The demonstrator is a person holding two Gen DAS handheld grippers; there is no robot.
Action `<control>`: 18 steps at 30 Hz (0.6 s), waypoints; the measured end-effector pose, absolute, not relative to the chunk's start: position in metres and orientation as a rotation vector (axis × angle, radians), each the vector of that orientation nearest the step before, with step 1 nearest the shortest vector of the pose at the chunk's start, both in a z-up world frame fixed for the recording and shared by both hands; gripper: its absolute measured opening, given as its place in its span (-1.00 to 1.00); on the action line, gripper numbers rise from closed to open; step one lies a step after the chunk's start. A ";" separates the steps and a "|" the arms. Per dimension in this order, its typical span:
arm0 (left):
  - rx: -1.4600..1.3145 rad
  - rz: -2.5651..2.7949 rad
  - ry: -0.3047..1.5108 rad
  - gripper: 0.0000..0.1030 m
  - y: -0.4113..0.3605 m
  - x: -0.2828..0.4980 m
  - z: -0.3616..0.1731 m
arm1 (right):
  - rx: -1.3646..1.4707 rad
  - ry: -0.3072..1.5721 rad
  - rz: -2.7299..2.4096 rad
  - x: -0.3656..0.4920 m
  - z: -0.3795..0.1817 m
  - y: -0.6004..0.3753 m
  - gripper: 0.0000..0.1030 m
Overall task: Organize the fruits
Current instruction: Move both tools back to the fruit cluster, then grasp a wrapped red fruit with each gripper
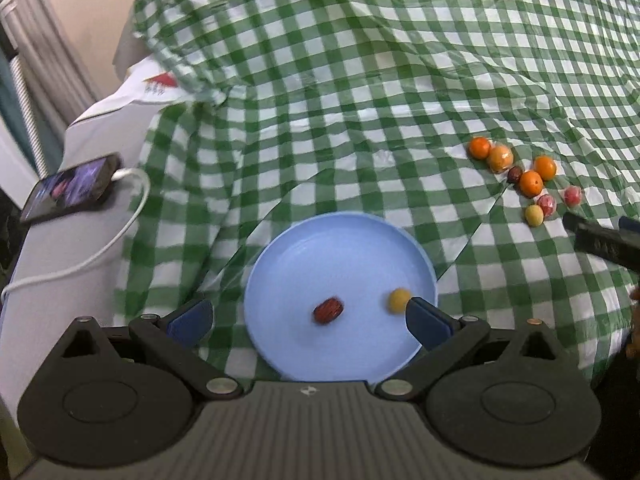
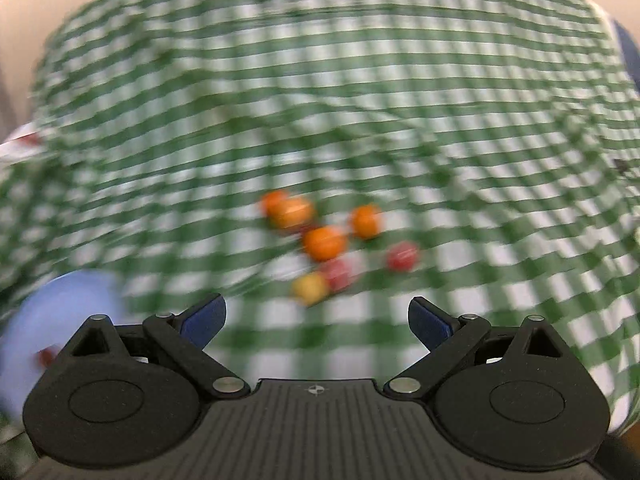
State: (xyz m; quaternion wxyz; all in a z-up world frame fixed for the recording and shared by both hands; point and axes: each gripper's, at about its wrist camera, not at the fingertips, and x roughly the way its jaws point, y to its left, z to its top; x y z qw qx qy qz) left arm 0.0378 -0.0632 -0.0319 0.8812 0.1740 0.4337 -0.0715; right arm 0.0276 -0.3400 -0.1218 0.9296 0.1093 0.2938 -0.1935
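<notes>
A light blue plate [image 1: 344, 240] lies on the green checked cloth and holds a dark red date [image 1: 328, 311] and a small yellow fruit [image 1: 399, 300]. My left gripper [image 1: 308, 318] is open and empty just above the plate's near side. A cluster of several small fruits [image 1: 524, 176], orange, yellow and red, lies on the cloth to the right. In the blurred right wrist view the same cluster [image 2: 332, 244] lies ahead of my open, empty right gripper [image 2: 316, 320]. The plate [image 2: 68, 312] shows at the left edge there. The right gripper's finger [image 1: 600, 236] enters the left wrist view at the right.
A phone [image 1: 72, 188] on a white charging cable [image 1: 120, 236] lies on a grey surface at the left. The checked cloth [image 1: 360, 80] rises in folds at the back. A white item with a red print [image 1: 148, 88] sits at the back left.
</notes>
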 end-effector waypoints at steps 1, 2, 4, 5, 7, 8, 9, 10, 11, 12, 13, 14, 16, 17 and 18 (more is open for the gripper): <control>0.367 -0.157 0.904 0.99 -0.071 0.042 -0.033 | 0.224 0.605 -0.420 0.033 -0.127 -0.353 0.84; 0.372 -0.166 0.905 0.99 -0.077 0.045 -0.035 | 0.230 0.609 -0.440 0.040 -0.133 -0.365 0.79; 0.390 -0.192 0.910 0.99 -0.093 0.054 -0.042 | 0.253 0.621 -0.461 0.050 -0.144 -0.385 0.72; 0.399 -0.206 0.912 0.99 -0.100 0.057 -0.046 | 0.261 0.630 -0.464 0.055 -0.150 -0.394 0.66; 0.425 -0.251 0.918 0.99 -0.121 0.065 -0.057 | 0.263 0.648 -0.451 0.065 -0.159 -0.408 0.48; 0.442 -0.280 0.924 0.99 -0.133 0.070 -0.064 | 0.257 0.648 -0.445 0.070 -0.163 -0.413 0.40; 0.456 -0.304 0.926 0.99 -0.144 0.073 -0.069 | 0.250 0.647 -0.439 0.074 -0.166 -0.416 0.40; 0.472 -0.337 0.920 0.99 -0.158 0.077 -0.074 | 0.244 0.648 -0.429 0.078 -0.170 -0.420 0.40; 0.485 -0.361 0.911 0.99 -0.169 0.080 -0.079 | 0.241 0.648 -0.417 0.082 -0.173 -0.422 0.37; 0.500 -0.380 0.903 0.99 -0.181 0.083 -0.083 | 0.235 0.645 -0.401 0.085 -0.176 -0.424 0.35; 0.513 -0.401 0.895 0.99 -0.194 0.085 -0.088 | 0.220 0.649 -0.383 0.089 -0.179 -0.425 0.33; 0.520 -0.423 0.886 0.99 -0.206 0.088 -0.092 | 0.205 0.662 -0.368 0.096 -0.181 -0.424 0.12; 0.533 -0.454 0.878 0.99 -0.226 0.095 -0.100 | 0.159 0.678 -0.358 0.100 -0.185 -0.424 -0.37; 0.535 -0.470 0.881 0.99 -0.236 0.099 -0.104 | 0.144 0.671 -0.364 0.099 -0.184 -0.424 -0.38; 0.531 -0.490 0.886 0.99 -0.244 0.102 -0.107 | 0.140 0.654 -0.392 0.096 -0.182 -0.427 -0.38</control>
